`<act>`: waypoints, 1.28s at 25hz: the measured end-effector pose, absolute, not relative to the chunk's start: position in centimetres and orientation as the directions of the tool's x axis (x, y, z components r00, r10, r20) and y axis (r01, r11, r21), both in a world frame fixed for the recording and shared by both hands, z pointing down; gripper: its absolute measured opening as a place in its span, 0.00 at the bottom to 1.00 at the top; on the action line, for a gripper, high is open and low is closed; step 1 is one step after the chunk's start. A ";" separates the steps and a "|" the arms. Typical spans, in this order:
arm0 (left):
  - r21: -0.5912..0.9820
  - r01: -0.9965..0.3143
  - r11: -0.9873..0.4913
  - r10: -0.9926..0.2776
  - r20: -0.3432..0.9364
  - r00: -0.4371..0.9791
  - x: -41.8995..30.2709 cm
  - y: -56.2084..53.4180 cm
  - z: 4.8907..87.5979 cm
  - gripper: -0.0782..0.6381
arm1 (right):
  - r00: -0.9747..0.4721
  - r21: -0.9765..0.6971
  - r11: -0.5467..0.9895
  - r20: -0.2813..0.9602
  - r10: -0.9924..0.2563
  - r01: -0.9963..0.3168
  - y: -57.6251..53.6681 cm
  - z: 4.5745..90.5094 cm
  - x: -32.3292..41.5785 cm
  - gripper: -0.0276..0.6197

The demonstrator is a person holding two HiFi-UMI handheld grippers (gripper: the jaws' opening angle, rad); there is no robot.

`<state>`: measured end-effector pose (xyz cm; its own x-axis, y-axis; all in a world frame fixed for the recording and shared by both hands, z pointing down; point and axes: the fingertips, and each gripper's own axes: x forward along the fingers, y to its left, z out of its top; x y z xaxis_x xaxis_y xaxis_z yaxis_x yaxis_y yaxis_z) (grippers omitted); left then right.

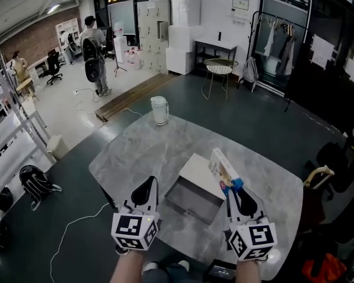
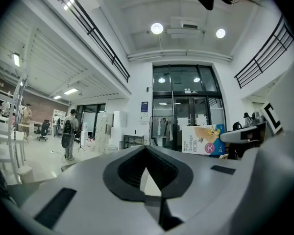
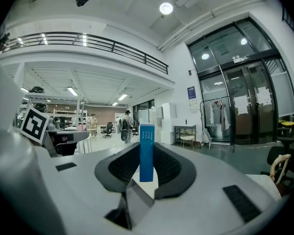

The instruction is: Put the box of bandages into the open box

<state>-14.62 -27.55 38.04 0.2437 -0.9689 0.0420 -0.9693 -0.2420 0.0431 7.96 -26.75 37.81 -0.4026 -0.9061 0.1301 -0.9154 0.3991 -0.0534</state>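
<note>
Right gripper (image 1: 232,187) clamped on box of bandages (image 1: 222,168), mid-carry; next, lowering into open box (image 1: 190,209) just to its left; left gripper (image 1: 148,184) closed, empty.

**Left gripper pinched together, with a big hall behind it**

The left gripper (image 2: 146,153) fills the bottom of the frame. It is grey with black pads. The tips of its jaws touch, and nothing sits between them.

At the middle right is the box of bandages (image 2: 202,139). It stands up, with its printed side facing us. The right gripper (image 2: 230,137) touches the box's right end.

Tall glass doors (image 2: 186,106) stand in the middle of the frame. Two round lights (image 2: 157,28) shine at the top. At the middle left, far off, a person (image 2: 68,136) stands on the floor near white cabinets (image 2: 108,126).
</note>
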 end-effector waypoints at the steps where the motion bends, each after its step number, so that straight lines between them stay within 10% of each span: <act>1: 0.045 -0.969 -0.245 -0.968 0.045 0.247 -14.7 -27.8 38.2 0.13 | -0.398 -0.054 0.394 0.133 -0.908 -0.917 -26.9 37.9 8.0 0.20; 32: 0.107 -0.945 -0.307 -0.909 0.262 0.325 -18.2 -32.7 48.1 0.13 | -0.380 -0.215 0.317 0.406 -0.831 -0.924 -28.0 49.7 4.3 0.20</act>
<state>-18.25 -32.67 48.10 0.3252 -0.9086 0.2621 -0.9455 -0.3074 0.1074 4.33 -28.00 49.72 -0.3799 -0.8309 0.4065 -0.9237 0.3171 -0.2150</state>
